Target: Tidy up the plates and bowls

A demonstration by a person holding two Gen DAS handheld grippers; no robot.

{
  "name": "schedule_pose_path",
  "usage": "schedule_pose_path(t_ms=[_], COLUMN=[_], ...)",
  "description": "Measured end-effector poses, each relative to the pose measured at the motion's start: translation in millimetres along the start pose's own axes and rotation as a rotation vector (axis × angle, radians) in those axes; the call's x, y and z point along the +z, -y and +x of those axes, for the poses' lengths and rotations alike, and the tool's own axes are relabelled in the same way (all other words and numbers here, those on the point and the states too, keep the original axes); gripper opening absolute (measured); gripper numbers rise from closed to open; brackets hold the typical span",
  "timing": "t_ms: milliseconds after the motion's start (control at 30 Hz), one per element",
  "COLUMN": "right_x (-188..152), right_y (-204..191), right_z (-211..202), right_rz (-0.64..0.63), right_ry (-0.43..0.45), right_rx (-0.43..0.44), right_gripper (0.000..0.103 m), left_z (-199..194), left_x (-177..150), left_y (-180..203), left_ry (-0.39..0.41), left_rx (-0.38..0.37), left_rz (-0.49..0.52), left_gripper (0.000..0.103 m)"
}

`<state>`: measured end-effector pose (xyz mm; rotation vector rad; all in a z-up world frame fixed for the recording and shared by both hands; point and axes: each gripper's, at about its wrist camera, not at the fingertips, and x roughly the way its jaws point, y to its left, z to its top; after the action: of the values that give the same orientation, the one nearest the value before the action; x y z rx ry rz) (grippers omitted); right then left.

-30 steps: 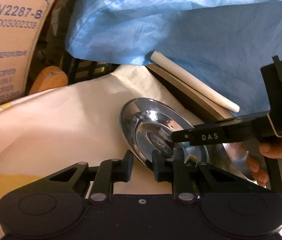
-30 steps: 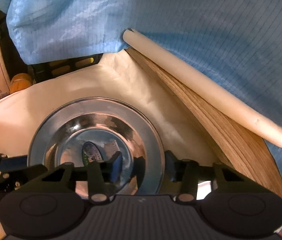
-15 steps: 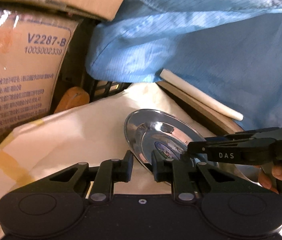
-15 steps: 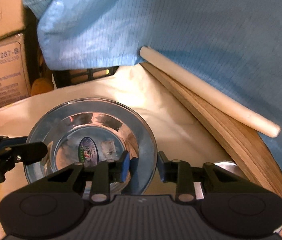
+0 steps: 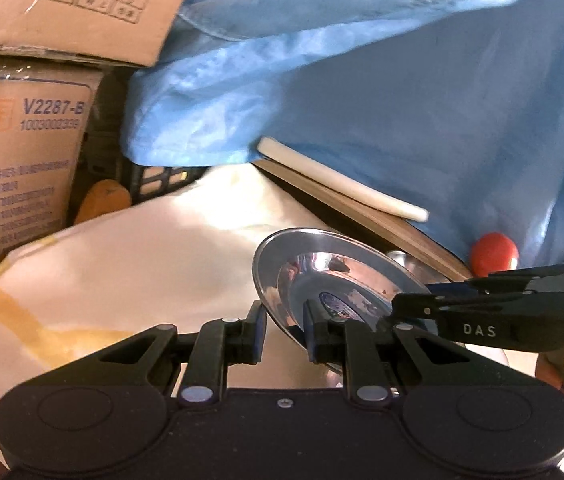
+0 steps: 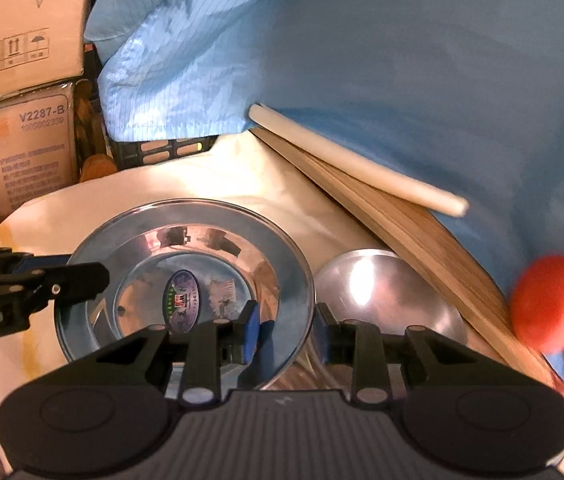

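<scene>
A shiny steel plate (image 6: pixel 185 264) with a sticker in its middle is held up above the cream-covered table (image 6: pixel 217 176). My right gripper (image 6: pixel 286 330) straddles its right rim, jaws on either side. My left gripper (image 5: pixel 284 326) straddles the opposite rim (image 5: pixel 273 280); it shows at the left of the right wrist view (image 6: pixel 61 280). The right gripper's fingers (image 5: pixel 482 312) cross the left wrist view. A second steel dish (image 6: pixel 386 292) lies on the table just right of the held plate.
A red ball (image 6: pixel 550 304) rests at the right by a wooden board (image 6: pixel 410 232) and a white rod (image 6: pixel 354 164). Blue fabric (image 6: pixel 402 60) hangs behind. Cardboard boxes (image 5: pixel 13 152) and a black crate (image 6: pixel 161 148) stand at the left.
Both grippers have lifted the plate and pulled back with it. The second steel dish and the red ball have come into view at the right.
</scene>
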<state>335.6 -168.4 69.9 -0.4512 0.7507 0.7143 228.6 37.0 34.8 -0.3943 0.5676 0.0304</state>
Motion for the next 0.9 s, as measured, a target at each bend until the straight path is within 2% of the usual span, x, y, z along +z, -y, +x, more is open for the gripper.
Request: schedule_pose_path(t_ms=[367,900], right_x=[-36.9,-71.0], right_y=[4.1,-8.2], right_z=[-47.0,-64.3], right_rz=[0.043,0.02], right_ry=[-0.013,-0.055], right_rx=[-0.043,-0.07], right_gripper=[0.034,0.037], left_z=[-13.7,-16.5], left_x=[-21.5,-40.0], left_y=[25.5,43.0], left_ry=[-0.04,-0.082], left_rx=[-0.042,-0.021], left_rz=[0.06,0.154], left_gripper=[0.021,0.021])
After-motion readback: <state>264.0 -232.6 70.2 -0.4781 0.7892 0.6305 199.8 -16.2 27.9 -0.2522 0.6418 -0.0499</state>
